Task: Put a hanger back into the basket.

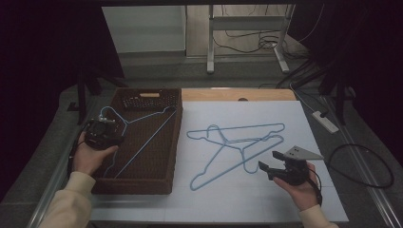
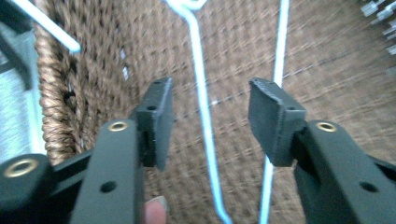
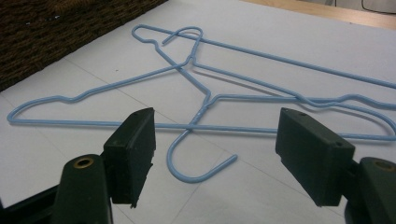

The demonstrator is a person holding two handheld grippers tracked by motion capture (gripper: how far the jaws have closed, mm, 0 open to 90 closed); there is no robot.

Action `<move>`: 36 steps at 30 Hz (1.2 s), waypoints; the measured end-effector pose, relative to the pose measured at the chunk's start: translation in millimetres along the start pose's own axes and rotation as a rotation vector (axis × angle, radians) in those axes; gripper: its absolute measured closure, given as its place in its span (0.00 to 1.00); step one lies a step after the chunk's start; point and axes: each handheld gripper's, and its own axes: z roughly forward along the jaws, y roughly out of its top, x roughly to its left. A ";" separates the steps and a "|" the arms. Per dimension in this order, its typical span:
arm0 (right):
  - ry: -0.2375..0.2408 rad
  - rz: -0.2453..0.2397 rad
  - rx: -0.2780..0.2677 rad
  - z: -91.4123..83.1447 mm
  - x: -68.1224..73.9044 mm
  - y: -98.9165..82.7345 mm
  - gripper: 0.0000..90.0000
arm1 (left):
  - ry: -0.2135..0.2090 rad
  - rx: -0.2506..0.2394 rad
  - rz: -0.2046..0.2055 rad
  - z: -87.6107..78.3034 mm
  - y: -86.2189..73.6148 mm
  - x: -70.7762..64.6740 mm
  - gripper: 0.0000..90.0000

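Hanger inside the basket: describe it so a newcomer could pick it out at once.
Start at the brown woven basket on the table's left side. A light blue wire hanger lies on its floor, under the left gripper. The two other blue hangers lie crossed on the white mat.

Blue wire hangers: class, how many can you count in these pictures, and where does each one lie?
3. One blue wire hanger lies in the brown woven basket at left. Two more lie crossed on the white table sheet: one farther back, one nearer. None seems hidden.

My high view looks down over the table, while each gripper view sits close: left over the brown woven basket (image 2: 93, 70), right facing the crossed light-blue wire hangers (image 3: 205, 100).
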 end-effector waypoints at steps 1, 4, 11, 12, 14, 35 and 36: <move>0.000 0.000 0.000 0.0 0.0 0.0 0.32 | -0.024 -0.017 0.004 -4.3 0.0 -0.9 0.53; 0.000 0.001 0.000 -0.2 0.0 0.2 0.33 | -0.087 -0.066 0.012 -16.5 -0.3 -4.9 0.50; 0.002 0.002 -0.002 -0.3 0.0 0.3 0.33 | -0.179 -0.163 0.023 -36.5 -2.2 -17.6 0.45; 0.003 0.002 -0.003 -0.4 -0.2 0.3 0.33 | -0.187 -0.173 0.028 -38.6 -2.4 -19.8 0.44; 0.002 0.004 -0.003 -0.5 -0.5 0.3 0.33 | -0.200 -0.191 0.036 -41.9 -3.1 -24.2 0.43; 0.000 0.005 -0.003 -1.1 -1.3 0.5 0.32 | -0.339 -0.344 0.148 -61.1 -15.2 -73.8 0.39; 0.000 0.005 -0.003 -1.3 -1.5 0.6 0.32 | -0.342 -0.347 0.152 -61.0 -15.9 -76.0 0.39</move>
